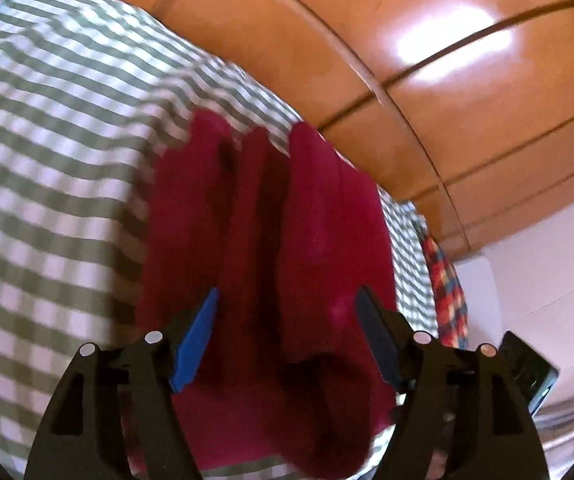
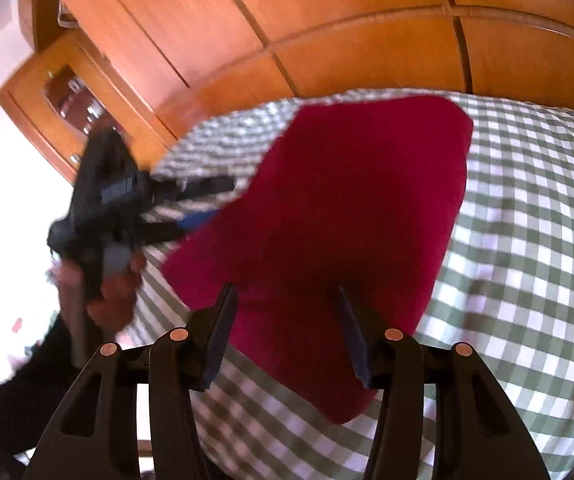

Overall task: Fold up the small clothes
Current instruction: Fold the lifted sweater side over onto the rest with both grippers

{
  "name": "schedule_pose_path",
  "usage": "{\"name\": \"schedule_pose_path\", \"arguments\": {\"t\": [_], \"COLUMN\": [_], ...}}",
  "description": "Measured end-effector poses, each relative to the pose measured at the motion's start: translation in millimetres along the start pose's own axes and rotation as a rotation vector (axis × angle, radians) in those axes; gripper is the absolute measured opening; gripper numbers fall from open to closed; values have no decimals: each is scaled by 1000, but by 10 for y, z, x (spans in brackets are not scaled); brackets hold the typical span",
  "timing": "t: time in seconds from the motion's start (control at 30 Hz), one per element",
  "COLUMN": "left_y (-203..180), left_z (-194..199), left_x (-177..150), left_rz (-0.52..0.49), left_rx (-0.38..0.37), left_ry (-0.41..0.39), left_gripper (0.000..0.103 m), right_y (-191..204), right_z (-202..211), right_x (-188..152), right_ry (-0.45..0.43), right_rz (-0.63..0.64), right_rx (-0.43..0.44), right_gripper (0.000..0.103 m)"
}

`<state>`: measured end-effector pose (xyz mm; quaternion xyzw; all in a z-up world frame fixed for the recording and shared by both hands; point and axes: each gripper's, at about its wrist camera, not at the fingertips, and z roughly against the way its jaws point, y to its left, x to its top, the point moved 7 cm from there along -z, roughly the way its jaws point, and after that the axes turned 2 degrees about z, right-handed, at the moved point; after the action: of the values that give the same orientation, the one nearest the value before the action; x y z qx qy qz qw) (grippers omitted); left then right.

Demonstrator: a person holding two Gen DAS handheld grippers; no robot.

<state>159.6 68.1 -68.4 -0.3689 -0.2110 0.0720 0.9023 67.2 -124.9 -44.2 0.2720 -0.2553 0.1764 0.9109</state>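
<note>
Left gripper (image 1: 287, 304): jaws spread, nothing pinched. Its blue pad and dark pad straddle the near end of the red garment (image 1: 271, 240) without pressing on it. From the right wrist view the left gripper (image 2: 211, 204) sits at the garment's left edge, held in the person's hand (image 2: 115, 292), heavily blurred.

Right gripper (image 2: 285, 300): jaws also apart, pads either side of the near part of the red garment (image 2: 339, 216), no pinch visible.

Garment: lies on the checked cloth, looks like one compact slab with a rounded far corner. Left view shows lengthwise creases or stacked layers running away from the camera; can't tell how many folds are in it.

Step, my read: a fold has just been laid and both tools are off the fabric, so this is a release or re-grip point. Next move likely needs fresh pinches on an edge or corner, both layers caught together, then carry over and flatten. Risk: grabbing only the top layer and undoing the stack.

Surface: green-and-white gingham cloth (image 2: 527, 240), soft, slightly rumpled. A plaid red-blue item (image 1: 447, 292) lies at its far right edge.

Room: glossy orange wood cabinet fronts (image 2: 327, 20) behind, a small glazed cupboard (image 2: 67, 96) at left, pale wall at right in left view.
</note>
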Motion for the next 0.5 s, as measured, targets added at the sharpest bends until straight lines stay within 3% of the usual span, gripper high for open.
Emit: {"name": "schedule_pose_path", "arguments": {"t": [0.03, 0.07, 0.1, 0.17, 0.33, 0.5], "left_y": [-25, -46, -111, -246, -306, 103], "left_z": [-48, -87, -144, -116, 400, 441], "left_x": [12, 18, 9, -3, 42, -35], "left_rz": [-14, -32, -71, -149, -167, -180], "left_rx": [20, 48, 62, 111, 125, 301], "left_ry": [4, 5, 22, -19, -174, -174], "left_gripper": [66, 41, 25, 12, 11, 11], "right_y": [17, 45, 101, 203, 501, 599], "right_z": [-47, -85, -131, -198, -244, -180], "right_x": [-32, -44, -47, -33, -8, 46], "right_ry": [7, 12, 16, 21, 44, 20], "right_rz": [19, 36, 59, 94, 190, 193], "right_rx": [-18, -27, -33, -33, 6, 62], "right_gripper": [50, 50, 50, 50, 50, 50]}}
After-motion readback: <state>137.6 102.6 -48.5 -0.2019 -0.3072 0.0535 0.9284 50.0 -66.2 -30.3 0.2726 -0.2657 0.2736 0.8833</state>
